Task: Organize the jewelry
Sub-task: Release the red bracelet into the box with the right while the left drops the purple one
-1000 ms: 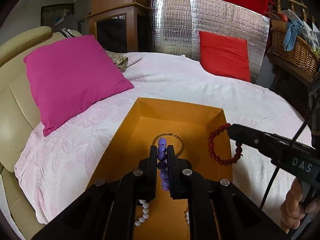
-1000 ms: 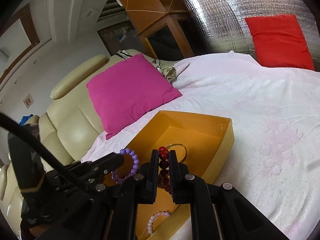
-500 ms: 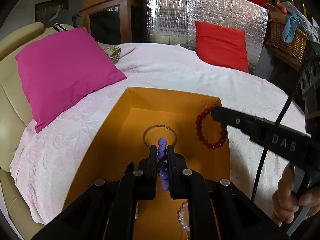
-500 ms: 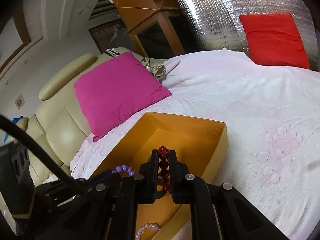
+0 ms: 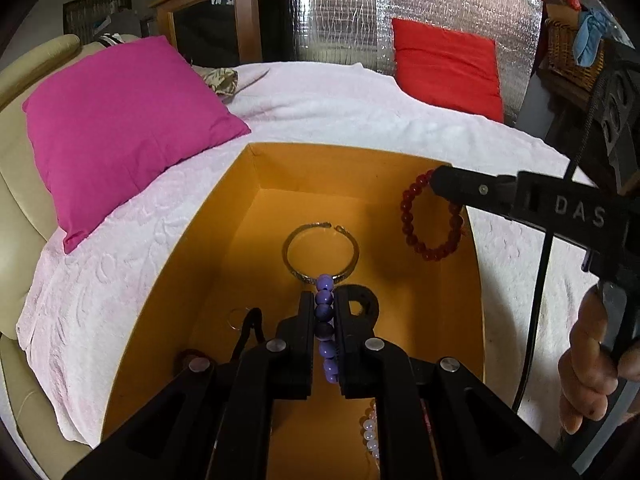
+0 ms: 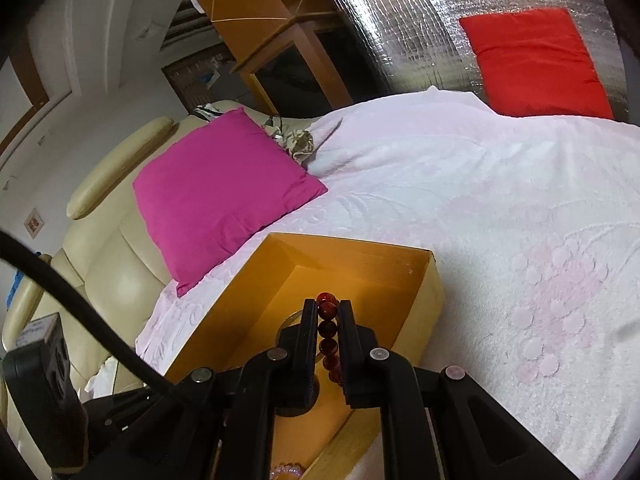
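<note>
An open orange box (image 5: 224, 216) sits on a white blanket; it also shows in the right wrist view (image 6: 360, 252). My left gripper (image 5: 325, 300) is shut on a purple bead bracelet (image 5: 325, 320), low inside the box. My right gripper (image 6: 328, 308) is shut on a dark red bead bracelet (image 6: 328, 332); in the left wrist view that bracelet (image 5: 424, 248) hangs from its tip over the box's right side. A silver bangle (image 5: 320, 248) lies on the box floor. A white bead bracelet (image 5: 370, 436) lies near the front.
A magenta pillow (image 5: 120, 120) lies left of the box on a cream sofa. A red pillow (image 5: 448, 64) leans on a silver foil panel at the back. A thin ring (image 5: 238, 316) and a black part (image 5: 360, 304) lie in the box.
Both grippers have moved forward and down into the box with their bracelets. The red bracelet has come from outside the right wall to over the box's right side.
</note>
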Demonstrator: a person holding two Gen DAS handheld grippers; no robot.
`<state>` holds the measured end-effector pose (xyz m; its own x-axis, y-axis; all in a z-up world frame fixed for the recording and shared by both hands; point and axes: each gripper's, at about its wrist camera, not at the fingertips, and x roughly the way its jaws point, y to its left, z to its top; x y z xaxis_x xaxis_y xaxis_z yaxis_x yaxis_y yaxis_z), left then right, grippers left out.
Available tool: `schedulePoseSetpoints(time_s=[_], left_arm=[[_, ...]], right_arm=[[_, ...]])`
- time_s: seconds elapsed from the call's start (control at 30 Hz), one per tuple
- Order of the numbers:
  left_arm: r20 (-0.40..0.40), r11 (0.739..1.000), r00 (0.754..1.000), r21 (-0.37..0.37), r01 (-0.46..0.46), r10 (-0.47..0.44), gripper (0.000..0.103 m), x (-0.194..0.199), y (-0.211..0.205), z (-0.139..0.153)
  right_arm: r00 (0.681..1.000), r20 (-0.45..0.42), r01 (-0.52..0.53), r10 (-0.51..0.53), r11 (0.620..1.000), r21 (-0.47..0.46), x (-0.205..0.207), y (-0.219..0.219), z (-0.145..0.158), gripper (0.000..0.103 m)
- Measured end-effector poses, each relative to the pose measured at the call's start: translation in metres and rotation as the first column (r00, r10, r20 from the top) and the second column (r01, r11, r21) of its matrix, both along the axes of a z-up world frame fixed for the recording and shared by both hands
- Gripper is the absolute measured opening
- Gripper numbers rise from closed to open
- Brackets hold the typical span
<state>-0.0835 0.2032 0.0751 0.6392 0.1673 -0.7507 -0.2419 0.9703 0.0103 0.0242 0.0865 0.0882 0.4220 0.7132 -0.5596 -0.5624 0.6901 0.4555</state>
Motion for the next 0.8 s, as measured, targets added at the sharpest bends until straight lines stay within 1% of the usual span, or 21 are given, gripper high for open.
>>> schedulePoseSetpoints(time_s=[0.1, 0.23, 0.43, 0.5, 0.6, 0.63, 0.7, 0.73, 0.8], left_arm=[[-0.007, 1.000, 1.000, -0.006, 0.000, 0.000, 0.010, 0.000, 0.001, -0.003], [-0.011, 1.000, 1.000, -0.026, 0.006, -0.007, 0.010, 0.001, 0.001, -0.006], [-0.017, 0.997, 0.999, -0.066, 0.041, -0.042, 0.010, 0.005, 0.001, -0.010], [-0.018, 0.996, 0.998, -0.075, 0.052, -0.053, 0.010, 0.006, 0.000, -0.011], [-0.048, 0.995, 0.997, -0.087, 0.055, -0.059, 0.010, 0.010, 0.002, -0.018], [-0.058, 0.995, 0.997, -0.082, 0.051, -0.056, 0.010, 0.011, 0.002, -0.020], [-0.084, 0.998, 0.996, -0.051, 0.033, -0.038, 0.013, 0.013, 0.004, -0.024], [-0.082, 0.999, 0.996, -0.043, 0.025, -0.029, 0.017, 0.013, 0.006, -0.023], [-0.066, 1.000, 0.998, -0.031, 0.005, -0.007, 0.020, 0.010, 0.010, -0.019]], right_arm=[[1.000, -0.013, -0.001, 0.001, 1.000, 0.004, 0.003, 0.002, -0.004, 0.011], [1.000, -0.012, 0.001, -0.001, 1.000, -0.019, 0.005, 0.008, -0.010, 0.011], [0.999, -0.041, -0.013, 0.012, 1.000, -0.017, 0.008, 0.013, -0.015, 0.011], [0.999, -0.037, -0.017, 0.016, 1.000, -0.024, 0.007, 0.015, -0.015, 0.011], [0.999, -0.047, -0.020, 0.018, 0.999, -0.030, 0.009, 0.017, -0.018, 0.013], [0.998, -0.062, -0.022, 0.021, 0.999, -0.028, 0.010, 0.017, -0.020, 0.013], [0.999, -0.050, -0.001, -0.002, 0.999, -0.052, 0.010, 0.017, -0.021, 0.013], [0.999, -0.042, 0.011, -0.014, 0.998, -0.067, 0.011, 0.017, -0.021, 0.013], [0.999, -0.030, 0.030, -0.032, 0.997, -0.064, 0.011, 0.013, -0.018, 0.014]])
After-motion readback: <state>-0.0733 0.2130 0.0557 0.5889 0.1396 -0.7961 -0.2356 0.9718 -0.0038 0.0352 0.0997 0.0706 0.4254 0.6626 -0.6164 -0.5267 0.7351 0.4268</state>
